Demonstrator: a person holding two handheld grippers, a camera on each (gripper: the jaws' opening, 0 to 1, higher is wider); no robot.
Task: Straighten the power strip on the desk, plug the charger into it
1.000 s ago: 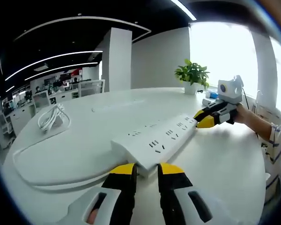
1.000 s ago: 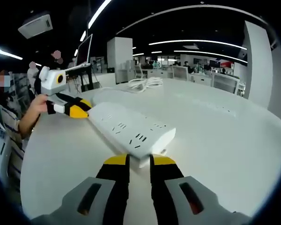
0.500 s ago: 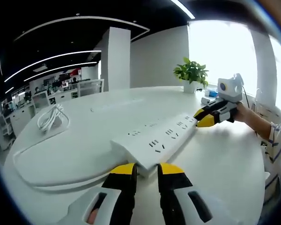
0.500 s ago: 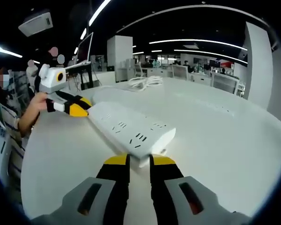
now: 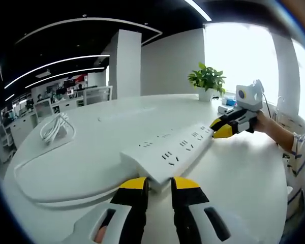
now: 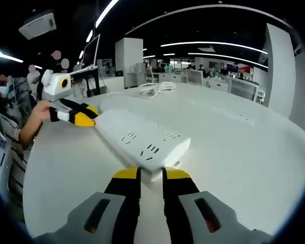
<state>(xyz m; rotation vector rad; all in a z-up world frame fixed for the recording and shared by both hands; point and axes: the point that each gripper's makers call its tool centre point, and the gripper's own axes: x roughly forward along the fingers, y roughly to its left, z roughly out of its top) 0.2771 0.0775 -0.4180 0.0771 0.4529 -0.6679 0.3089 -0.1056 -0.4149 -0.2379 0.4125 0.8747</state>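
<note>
A long white power strip (image 5: 173, 152) lies on the white desk (image 5: 91, 152), its sockets facing up. The yellow-tipped jaws of my left gripper (image 5: 160, 184) clamp its near end. At its far end, my right gripper (image 5: 224, 128) holds it, with a hand behind. In the right gripper view the same power strip (image 6: 142, 140) runs away to the left; my right gripper (image 6: 151, 174) pinches its near end and the left gripper (image 6: 84, 116) holds the far one. The strip's white cord (image 5: 25, 185) loops round to a coiled bundle (image 5: 56, 127).
A potted green plant (image 5: 208, 80) and a small blue and white item (image 5: 227, 103) stand at the desk's far edge. The coiled bundle (image 6: 157, 89) also shows in the right gripper view, with a monitor on a stand (image 6: 91, 56) behind. A person's sleeve (image 5: 302, 152) is at the right.
</note>
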